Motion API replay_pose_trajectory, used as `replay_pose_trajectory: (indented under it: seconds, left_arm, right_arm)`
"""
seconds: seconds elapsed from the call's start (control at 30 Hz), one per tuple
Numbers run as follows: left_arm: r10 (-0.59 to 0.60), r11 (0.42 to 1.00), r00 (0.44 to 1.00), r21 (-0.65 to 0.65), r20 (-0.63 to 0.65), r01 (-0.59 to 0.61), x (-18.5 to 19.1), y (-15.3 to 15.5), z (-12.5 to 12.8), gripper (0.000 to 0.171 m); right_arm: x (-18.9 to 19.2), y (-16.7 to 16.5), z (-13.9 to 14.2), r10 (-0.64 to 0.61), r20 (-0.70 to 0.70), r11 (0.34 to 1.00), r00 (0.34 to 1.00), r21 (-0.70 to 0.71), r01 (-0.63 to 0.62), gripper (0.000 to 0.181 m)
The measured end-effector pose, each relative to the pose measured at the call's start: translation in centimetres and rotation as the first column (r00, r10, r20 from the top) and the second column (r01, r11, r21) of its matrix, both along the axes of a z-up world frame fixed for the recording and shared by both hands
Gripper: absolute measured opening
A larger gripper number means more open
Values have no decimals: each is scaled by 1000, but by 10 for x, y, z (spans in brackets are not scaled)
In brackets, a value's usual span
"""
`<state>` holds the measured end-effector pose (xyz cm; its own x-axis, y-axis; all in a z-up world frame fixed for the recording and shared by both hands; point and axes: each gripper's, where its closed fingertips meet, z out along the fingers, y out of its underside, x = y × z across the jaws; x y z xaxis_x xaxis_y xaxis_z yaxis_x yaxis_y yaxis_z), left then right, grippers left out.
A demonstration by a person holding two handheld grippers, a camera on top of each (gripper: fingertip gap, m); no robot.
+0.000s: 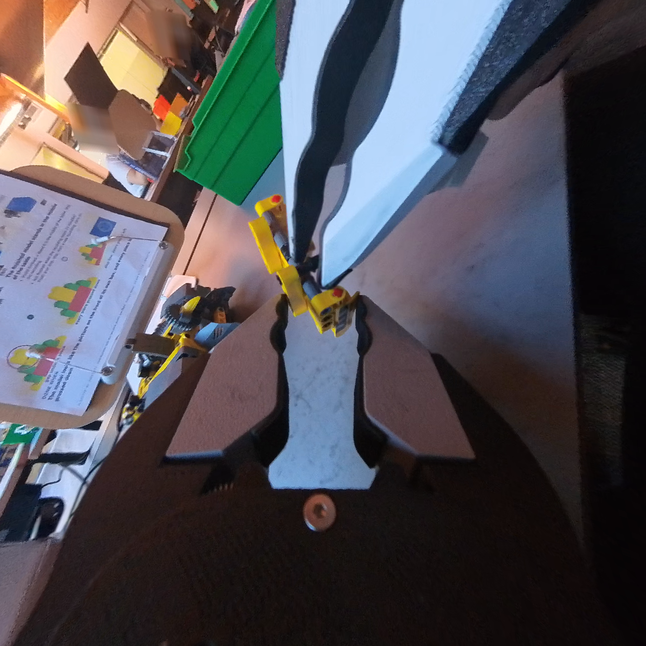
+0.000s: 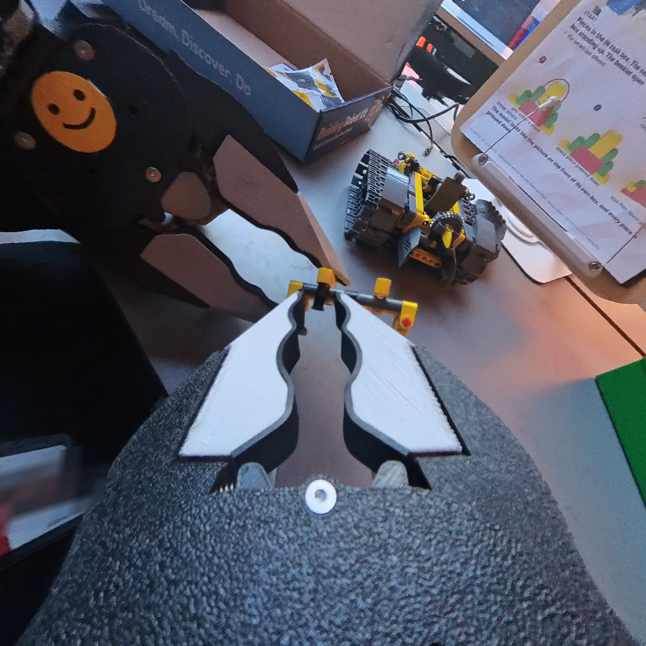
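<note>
Grippers shared one yellow frame (image 2: 353, 297) above the table (image 2: 489, 349): right gripper (image 2: 320, 300) pinched its black bar, left gripper (image 1: 323, 307) clamped its end, apparently steadying it. Tracked model (image 2: 423, 216) stood far right.

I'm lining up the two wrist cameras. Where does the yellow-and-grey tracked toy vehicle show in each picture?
Left wrist view: the tracked toy vehicle sits left of centre, partly hidden behind the left hand-held gripper, just below the instruction board.
Right wrist view: it stands in full view right of centre, on the table, upper half.
Shared landmark: the instruction board beside it.
</note>
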<state>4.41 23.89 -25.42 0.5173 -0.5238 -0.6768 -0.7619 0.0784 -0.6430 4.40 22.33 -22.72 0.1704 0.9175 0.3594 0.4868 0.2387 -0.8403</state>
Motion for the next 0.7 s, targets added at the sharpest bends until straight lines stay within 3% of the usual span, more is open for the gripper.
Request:
replay_pose_trajectory:
  seconds: [0.1, 0.23, 0.37, 0.7]
  left_arm:
    - [16, 1000, 1000, 16, 8, -16, -3, 1, 4, 36]
    - [18, 997, 999, 78, 33, -21, -4, 1, 15, 36]
    - [40, 978, 996, 205, -76, -23, 0, 2, 18, 41]
    - [125, 965, 972, 250, -197, -73, -6, 8, 12, 31]
  right_arm:
    - [-3, 5, 2, -17, -19, 1000, 1000, 18, 17, 4]
    - [-3, 5, 11, -3, -102, 998, 995, -56, -3, 4]
    - [-2, 3, 14, 19, -165, 973, 986, -223, -56, 4]
    - [6, -2, 10, 43, -261, 870, 964, -464, -165, 3]
